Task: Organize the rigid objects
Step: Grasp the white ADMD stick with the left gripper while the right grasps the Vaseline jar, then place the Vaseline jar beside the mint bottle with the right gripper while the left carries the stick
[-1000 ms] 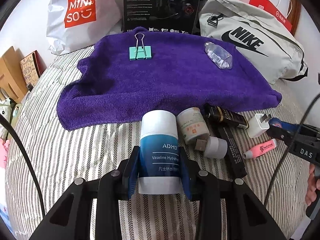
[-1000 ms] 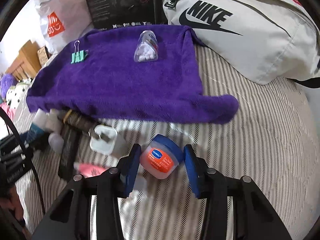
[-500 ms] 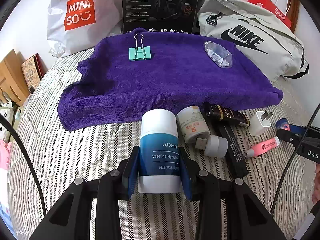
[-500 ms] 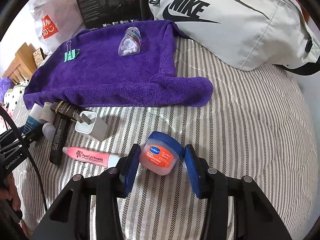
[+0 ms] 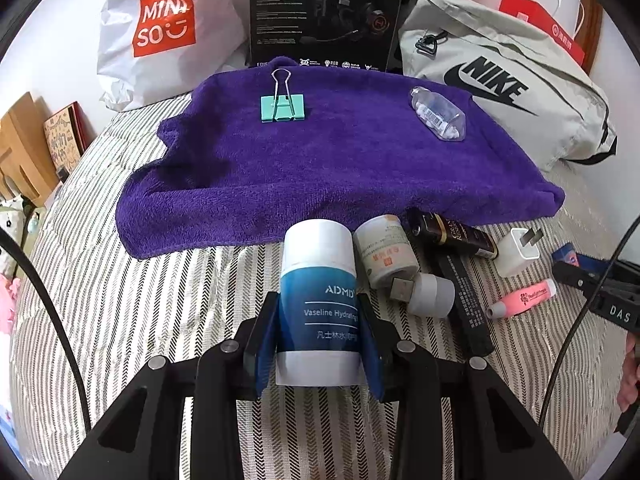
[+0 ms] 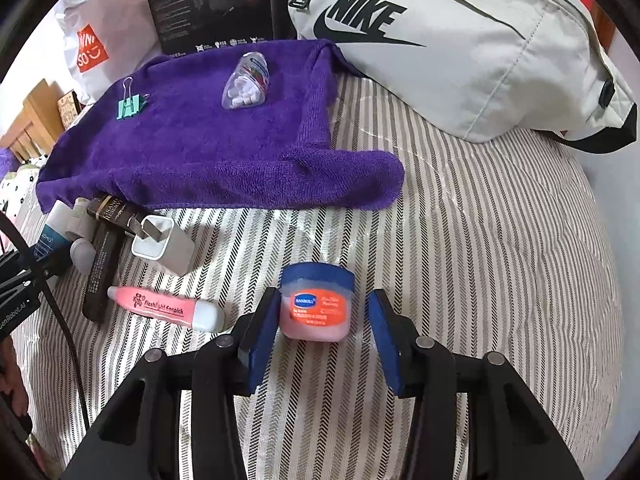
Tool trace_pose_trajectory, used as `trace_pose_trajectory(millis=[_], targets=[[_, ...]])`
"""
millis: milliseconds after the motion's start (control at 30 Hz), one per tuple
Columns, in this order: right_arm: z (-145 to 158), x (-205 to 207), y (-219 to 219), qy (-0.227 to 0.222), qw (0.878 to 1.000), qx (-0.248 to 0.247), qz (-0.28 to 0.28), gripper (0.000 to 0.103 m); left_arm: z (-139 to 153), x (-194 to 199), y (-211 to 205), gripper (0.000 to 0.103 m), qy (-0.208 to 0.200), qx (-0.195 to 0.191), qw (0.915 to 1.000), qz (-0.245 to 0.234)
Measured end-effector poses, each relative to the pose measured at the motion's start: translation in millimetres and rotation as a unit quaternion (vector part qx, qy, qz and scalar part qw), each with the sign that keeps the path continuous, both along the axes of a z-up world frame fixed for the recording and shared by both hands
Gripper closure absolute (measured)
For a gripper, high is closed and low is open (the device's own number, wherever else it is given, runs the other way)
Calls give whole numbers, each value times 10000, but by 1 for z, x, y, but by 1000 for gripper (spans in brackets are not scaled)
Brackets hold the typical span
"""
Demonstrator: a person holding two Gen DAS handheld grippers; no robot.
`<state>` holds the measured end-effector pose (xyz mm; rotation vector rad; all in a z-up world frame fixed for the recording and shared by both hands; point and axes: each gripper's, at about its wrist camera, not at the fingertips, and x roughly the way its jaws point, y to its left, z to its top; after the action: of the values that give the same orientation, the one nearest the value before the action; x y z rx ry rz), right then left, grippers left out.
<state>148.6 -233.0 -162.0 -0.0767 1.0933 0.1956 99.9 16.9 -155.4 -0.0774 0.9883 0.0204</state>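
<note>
My left gripper (image 5: 318, 344) is shut on a blue and white Vaseline lotion bottle (image 5: 318, 292), upright just in front of the purple towel (image 5: 320, 160). A green binder clip (image 5: 282, 106) and a clear pill bottle (image 5: 440, 118) lie on the towel. My right gripper (image 6: 324, 336) is open around a small pink Vaseline jar with a blue lid (image 6: 316, 306) that stands on the striped bedding; the left pad touches it, the right pad stands apart.
Beside the lotion bottle lie a cream tube (image 5: 384, 254), a dark tube (image 5: 452, 234), a white charger (image 6: 162, 246), a pink highlighter (image 6: 166, 306) and a USB adapter (image 5: 424, 294). A Nike bag (image 6: 460, 52), a black box (image 5: 324, 12) and a Miniso bag (image 5: 160, 28) line the back.
The right gripper has drawn back from the towel with the jar between its fingers, and the jar now stands upright on the bedding. The left gripper has held still on the bottle.
</note>
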Motion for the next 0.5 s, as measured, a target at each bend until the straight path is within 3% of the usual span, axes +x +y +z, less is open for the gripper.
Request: trace_pose_trajectory(millis=[100,233,500], targets=[[1,-1,-1,23,10000,16,59,67,1,-1,1,69,-19,-48,10000,25],[1,-2,-2,-24,9999,28,96,67,2,-2,3,69,-49,-113,9999,20],[22,-9,-9,-168,9986,473,157,67,4,-12,22,69,-136,-720,9971,216]])
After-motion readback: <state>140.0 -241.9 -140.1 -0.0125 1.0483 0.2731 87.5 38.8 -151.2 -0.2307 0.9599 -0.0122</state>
